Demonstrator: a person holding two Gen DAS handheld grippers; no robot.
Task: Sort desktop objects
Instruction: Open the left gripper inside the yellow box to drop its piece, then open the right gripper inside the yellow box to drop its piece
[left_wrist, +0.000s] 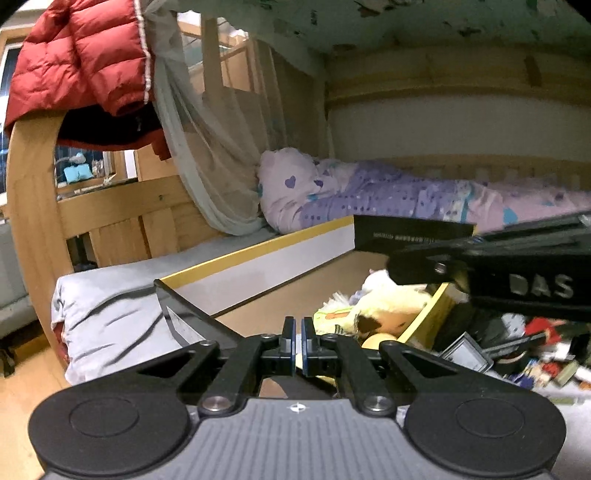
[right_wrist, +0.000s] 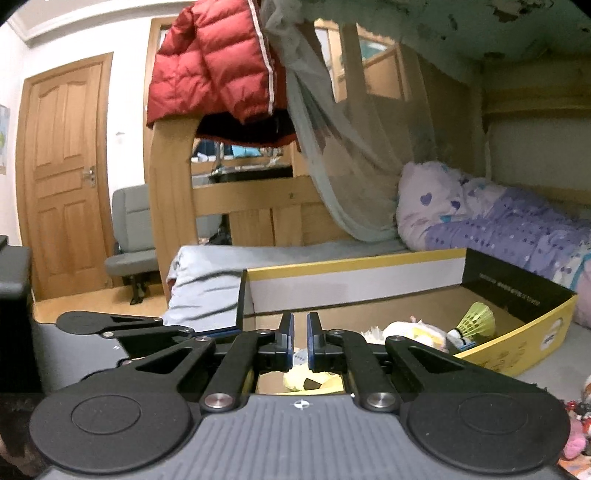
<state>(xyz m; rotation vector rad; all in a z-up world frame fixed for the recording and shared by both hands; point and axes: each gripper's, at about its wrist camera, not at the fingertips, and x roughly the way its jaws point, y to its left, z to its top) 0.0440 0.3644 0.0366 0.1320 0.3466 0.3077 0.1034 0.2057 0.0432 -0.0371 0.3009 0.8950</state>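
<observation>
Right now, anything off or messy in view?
Yes. Loose small items lie scattered in a heap outside the cardboard box, right of it. Inside, only a shuttlecock and soft toys. Both grippers are empty.

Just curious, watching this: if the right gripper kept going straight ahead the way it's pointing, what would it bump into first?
Probably the far wall of the cardboard box: the right gripper, shut and empty, points slightly downward over its open floor. Depth is hard to judge here.

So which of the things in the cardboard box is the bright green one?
The shuttlecock, lying against the box's right end; the soft toy beside it is pale cream.
</observation>
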